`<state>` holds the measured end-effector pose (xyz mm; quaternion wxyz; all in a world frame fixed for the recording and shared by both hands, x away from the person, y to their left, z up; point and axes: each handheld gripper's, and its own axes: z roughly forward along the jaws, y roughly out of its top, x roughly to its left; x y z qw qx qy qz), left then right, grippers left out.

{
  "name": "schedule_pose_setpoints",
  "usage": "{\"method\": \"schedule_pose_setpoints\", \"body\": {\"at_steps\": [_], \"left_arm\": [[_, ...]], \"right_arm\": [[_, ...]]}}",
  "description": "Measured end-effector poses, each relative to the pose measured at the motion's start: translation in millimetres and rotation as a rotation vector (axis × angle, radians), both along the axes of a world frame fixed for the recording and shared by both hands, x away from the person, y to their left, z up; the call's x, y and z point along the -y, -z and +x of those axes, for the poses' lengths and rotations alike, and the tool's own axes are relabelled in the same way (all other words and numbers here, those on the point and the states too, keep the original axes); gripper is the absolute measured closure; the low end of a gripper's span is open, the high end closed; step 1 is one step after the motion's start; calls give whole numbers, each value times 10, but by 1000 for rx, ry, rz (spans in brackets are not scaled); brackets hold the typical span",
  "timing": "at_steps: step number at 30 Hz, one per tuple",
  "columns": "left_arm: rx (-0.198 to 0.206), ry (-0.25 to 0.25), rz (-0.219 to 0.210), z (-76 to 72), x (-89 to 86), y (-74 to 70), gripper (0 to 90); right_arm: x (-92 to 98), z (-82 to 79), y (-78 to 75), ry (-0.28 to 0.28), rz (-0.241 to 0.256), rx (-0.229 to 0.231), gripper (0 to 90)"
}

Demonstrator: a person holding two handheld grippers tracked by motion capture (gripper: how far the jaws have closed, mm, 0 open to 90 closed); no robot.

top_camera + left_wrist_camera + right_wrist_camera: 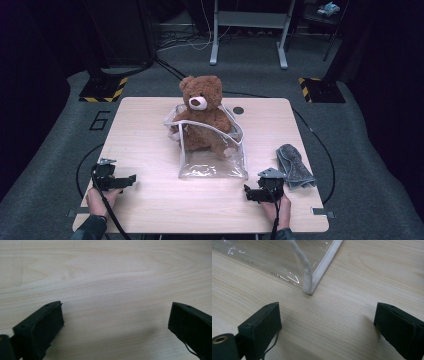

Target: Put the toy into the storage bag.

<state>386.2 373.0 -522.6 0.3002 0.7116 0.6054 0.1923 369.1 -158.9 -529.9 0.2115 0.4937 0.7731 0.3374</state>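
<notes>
Brown teddy bear [202,116] is sitting upright mid-table, lower body inside a clear plastic pouch [215,159] with white trim; head sticking out above the opening. Pouch corner [310,287] is lying just ahead of the right gripper [327,320], not touching; jaws spread wide, holding nothing. Right gripper [261,192] is resting near the front edge, grey cloth [295,166] just beside it. Left gripper [118,181] is sitting well apart from the pouch, jaws wide over bare wooden table [107,277], holding nothing.
</notes>
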Motion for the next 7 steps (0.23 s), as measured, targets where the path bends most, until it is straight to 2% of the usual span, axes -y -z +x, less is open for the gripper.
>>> {"method": "schedule_pose_setpoints", "body": {"at_steps": [2, 4, 5, 7], "left_arm": [[45, -13, 18, -43, 9, 37, 0], [90, -6, 35, -88, 31, 90, 0], [85, -7, 74, -99, 41, 93, 2], [85, -5, 69, -98, 39, 94, 0]], "right_arm": [[0, 0, 0, 0, 0, -1, 65], [0, 0, -1, -1, 1, -1, 65], [2, 1, 0, -1, -4, 0, 65], [2, 0, -1, -3, 0, 0, 65]]}}
